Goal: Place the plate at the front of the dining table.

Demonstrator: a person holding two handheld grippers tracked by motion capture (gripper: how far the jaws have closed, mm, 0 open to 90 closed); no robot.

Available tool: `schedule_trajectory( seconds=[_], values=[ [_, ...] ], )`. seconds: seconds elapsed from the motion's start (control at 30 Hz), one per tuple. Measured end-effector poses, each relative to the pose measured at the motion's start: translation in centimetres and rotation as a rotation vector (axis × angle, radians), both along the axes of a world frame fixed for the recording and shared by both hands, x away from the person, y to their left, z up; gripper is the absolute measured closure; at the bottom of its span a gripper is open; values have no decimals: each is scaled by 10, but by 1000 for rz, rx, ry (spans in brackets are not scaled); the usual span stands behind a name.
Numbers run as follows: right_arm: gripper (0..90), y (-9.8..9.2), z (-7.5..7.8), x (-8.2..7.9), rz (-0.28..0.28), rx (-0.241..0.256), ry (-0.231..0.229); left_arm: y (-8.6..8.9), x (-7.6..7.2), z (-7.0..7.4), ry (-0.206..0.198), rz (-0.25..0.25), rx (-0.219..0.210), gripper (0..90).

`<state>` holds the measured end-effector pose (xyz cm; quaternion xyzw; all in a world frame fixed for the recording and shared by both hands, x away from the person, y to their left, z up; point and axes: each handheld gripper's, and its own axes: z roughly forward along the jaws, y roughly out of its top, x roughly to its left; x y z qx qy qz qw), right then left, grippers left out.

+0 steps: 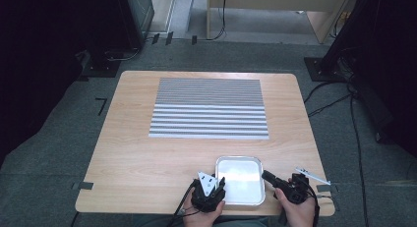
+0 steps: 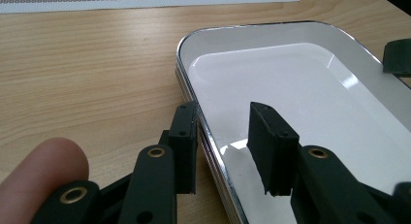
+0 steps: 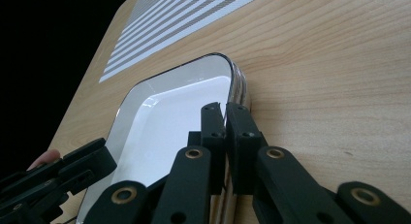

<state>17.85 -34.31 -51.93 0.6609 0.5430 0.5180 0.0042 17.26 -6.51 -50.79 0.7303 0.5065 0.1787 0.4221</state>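
At the near edge of the surface (image 1: 147, 158) sits our tray (image 1: 239, 159). Our left gripper (image 2: 224, 136) has wide fingers astride its rim; our right gripper (image 3: 224, 118) pinches the opposite rim. It seems light, stiff and slippery, so we grip the rims.

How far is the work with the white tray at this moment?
Done: the right tool is shut on the tray's right rim. In hand: the left tool stands open astride the left rim, one jaw outside and one inside, not yet closed. Left: closing that grip, then probably lifting or moving the tray; it sits on the table.
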Motion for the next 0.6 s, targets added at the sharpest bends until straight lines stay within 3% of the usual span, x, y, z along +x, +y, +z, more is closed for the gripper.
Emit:
schedule_trajectory(
  seconds=[0.6],
  values=[
    [886,-4,4,-2,0,45,-25,-5,-2,1,-29,-7,30,614]
  ],
)
